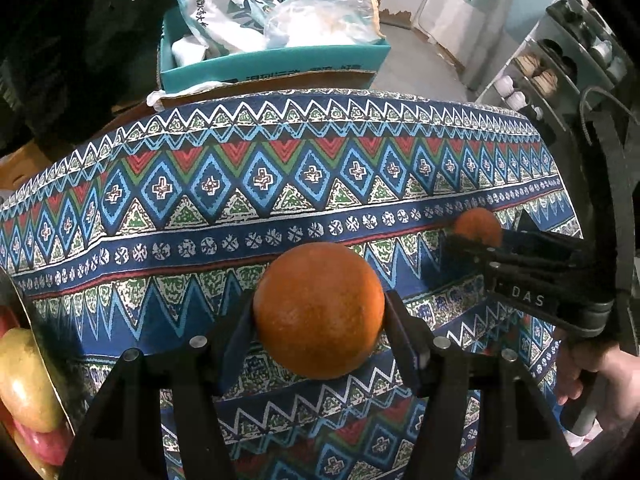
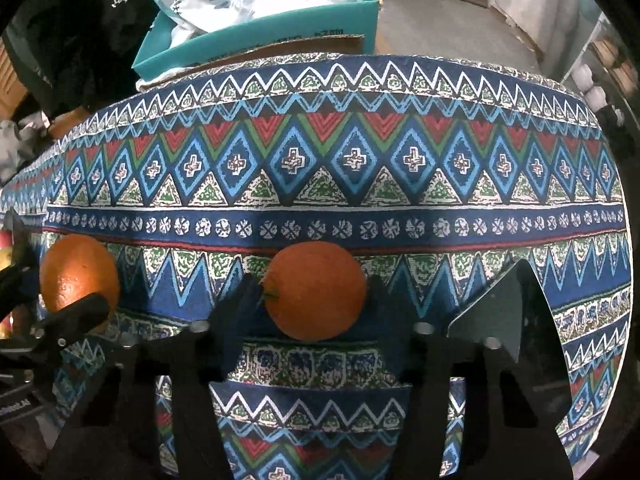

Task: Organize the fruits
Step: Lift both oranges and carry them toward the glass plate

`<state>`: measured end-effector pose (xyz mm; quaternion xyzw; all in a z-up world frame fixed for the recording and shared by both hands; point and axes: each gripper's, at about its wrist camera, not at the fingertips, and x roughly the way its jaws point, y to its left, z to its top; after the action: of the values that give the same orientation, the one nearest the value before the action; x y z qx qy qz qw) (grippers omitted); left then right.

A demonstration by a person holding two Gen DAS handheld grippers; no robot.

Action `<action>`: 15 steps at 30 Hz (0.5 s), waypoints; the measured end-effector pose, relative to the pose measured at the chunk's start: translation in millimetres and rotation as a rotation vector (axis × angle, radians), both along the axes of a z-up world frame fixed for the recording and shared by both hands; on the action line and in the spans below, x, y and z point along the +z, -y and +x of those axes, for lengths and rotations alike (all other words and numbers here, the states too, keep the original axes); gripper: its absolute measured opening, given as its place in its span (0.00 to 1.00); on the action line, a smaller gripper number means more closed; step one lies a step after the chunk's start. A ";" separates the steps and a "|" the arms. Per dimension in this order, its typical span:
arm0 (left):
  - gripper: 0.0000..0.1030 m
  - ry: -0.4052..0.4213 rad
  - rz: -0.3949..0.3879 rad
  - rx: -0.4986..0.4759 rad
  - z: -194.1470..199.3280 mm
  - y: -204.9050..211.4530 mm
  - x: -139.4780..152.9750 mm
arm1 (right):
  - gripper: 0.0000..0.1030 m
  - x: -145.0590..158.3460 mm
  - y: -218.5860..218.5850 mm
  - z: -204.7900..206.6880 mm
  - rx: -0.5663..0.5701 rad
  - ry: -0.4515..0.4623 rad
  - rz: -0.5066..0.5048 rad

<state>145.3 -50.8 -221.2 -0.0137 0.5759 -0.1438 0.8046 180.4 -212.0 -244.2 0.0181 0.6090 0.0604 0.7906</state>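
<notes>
Patterned cloth (image 1: 280, 184) in blue, red and green zigzags covers the whole bench; past its far edge sits a teal box (image 1: 276, 60) stuffed with plastic bags (image 1: 224, 4), and off to the far right there's a grey shelf rack (image 1: 560, 56) with small stuff on it (too small to say what).

Left gripper (image 1: 320, 316) points steeply down at the cloth; its jaws are clamped on a big orange (image 1: 320, 310), one pad pressed on each side; from the right wrist view the same orange (image 2: 78, 280) shows at the left edge with a black finger across its lower part.

Right gripper (image 2: 314, 300) also points down; its jaws are closed in on a second orange (image 2: 316, 290), which has a little green stem on its left side and sits on the cloth near the middle of the bench; both pads touch its sides; in the left view that orange (image 1: 478, 228) peeks out behind the right gripper's black fingers, and a hand (image 1: 608, 380) grips the handle at the right edge.

At the near left edge of the left view, a few apples (image 1: 24, 376) (yellowish-red) sit piled in some dish; can't really make out the dish itself.
</notes>
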 end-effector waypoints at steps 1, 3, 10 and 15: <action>0.62 0.000 0.000 0.000 -0.6 0.4 0.5 | 0.46 0.4 0.6 -0.2 0.000 0.003 0.000; 0.62 0.006 -0.001 -0.003 -2.6 0.8 2.5 | 0.45 -0.5 -1.2 -1.9 -0.001 0.009 -0.003; 0.62 0.023 -0.011 0.000 -10.4 -2.5 14.1 | 0.44 17.9 9.0 -20.6 -0.005 0.044 -0.001; 0.62 0.047 -0.019 0.006 -17.5 -8.3 30.5 | 0.44 46.7 6.9 -26.3 0.009 0.096 -0.009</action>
<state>127.8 -42.5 -190.7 -0.0198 0.5554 -0.1475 0.8181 154.1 -218.9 -197.5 0.0088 0.5708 0.0618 0.8187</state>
